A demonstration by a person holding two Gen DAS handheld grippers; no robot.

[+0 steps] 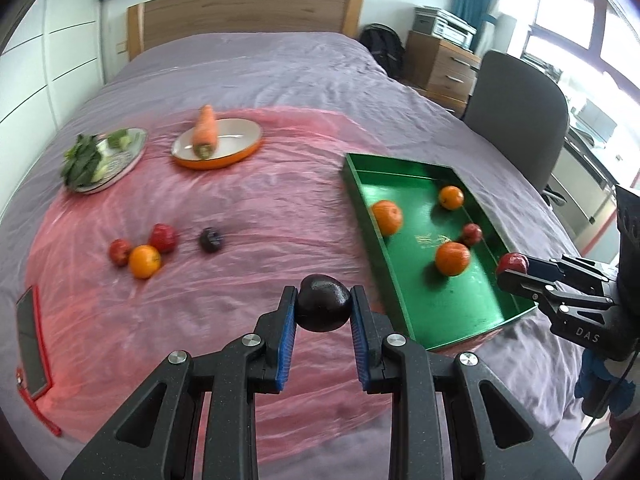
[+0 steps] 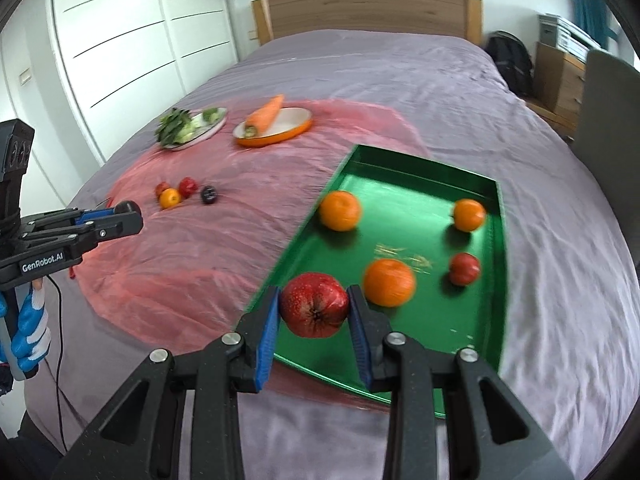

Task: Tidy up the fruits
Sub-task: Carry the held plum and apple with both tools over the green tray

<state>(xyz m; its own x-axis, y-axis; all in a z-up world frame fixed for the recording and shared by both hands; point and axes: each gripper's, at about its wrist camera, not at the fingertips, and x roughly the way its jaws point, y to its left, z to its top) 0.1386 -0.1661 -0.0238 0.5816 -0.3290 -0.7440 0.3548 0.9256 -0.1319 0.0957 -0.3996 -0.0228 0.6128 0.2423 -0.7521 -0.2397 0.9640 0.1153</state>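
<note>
My left gripper (image 1: 323, 309) is shut on a dark plum (image 1: 323, 303) and holds it above the pink sheet, left of the green tray (image 1: 440, 312). My right gripper (image 2: 314, 312) is shut on a red apple (image 2: 313, 310) above the tray's near left corner (image 2: 296, 344). The tray holds three oranges (image 2: 389, 282) and one small red fruit (image 2: 464, 268). On the pink sheet lie two red fruits (image 1: 163, 237), an orange (image 1: 144, 261) and a dark plum (image 1: 211, 240). The right gripper with its apple shows in the left wrist view (image 1: 514, 268). The left gripper shows in the right wrist view (image 2: 124, 216).
An orange-rimmed dish (image 1: 236, 152) bears a carrot (image 1: 205, 132); a plate (image 1: 132, 160) bears leafy greens (image 1: 86, 158). A phone in a red case (image 1: 32, 348) lies at the left. A grey chair (image 1: 516, 120) and wooden drawers (image 1: 444, 64) stand right of the bed.
</note>
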